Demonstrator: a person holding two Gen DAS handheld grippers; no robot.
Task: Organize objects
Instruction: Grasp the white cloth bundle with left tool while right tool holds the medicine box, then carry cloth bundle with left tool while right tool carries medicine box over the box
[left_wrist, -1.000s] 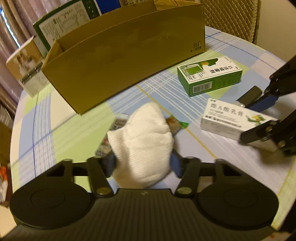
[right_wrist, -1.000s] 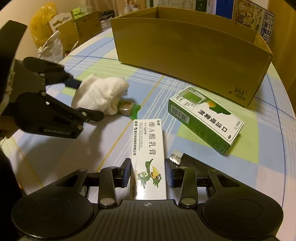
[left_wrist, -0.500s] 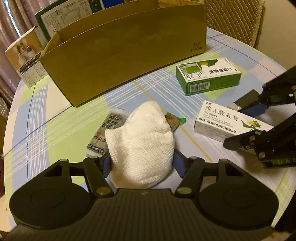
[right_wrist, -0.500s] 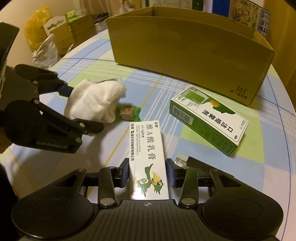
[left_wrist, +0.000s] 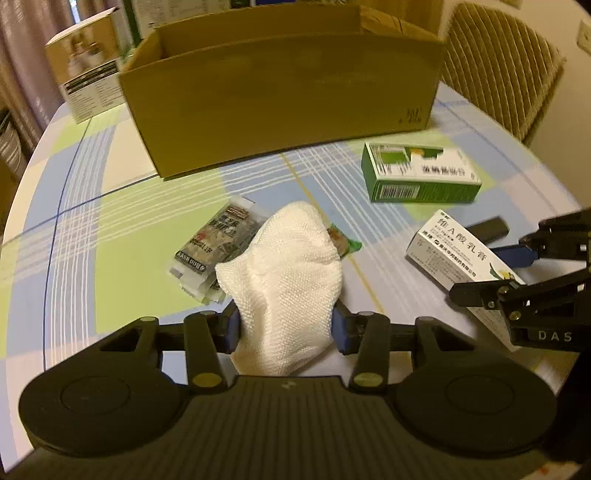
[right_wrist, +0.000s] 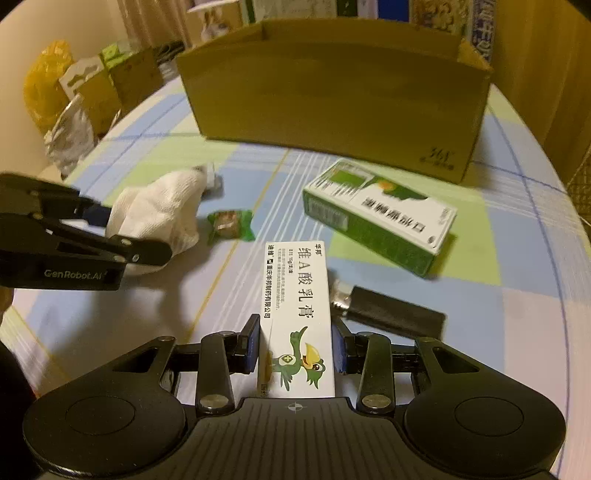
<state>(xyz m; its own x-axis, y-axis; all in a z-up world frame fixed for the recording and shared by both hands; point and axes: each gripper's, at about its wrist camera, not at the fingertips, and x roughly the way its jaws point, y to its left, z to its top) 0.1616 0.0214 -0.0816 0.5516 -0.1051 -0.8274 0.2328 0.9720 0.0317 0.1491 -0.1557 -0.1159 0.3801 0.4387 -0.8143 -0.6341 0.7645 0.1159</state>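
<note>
On my left, my left gripper pinches the white cloth above the counter; rightward, my right gripper clamps the white ointment carton, long axis pointing ahead at the cardboard box, equally near both.

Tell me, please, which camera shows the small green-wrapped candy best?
The right wrist view: there the green-wrapped candy lies fully exposed on the tablecloth, beside the white cloth. In the left wrist view the cloth covers most of it; only one end peeks out.
</note>
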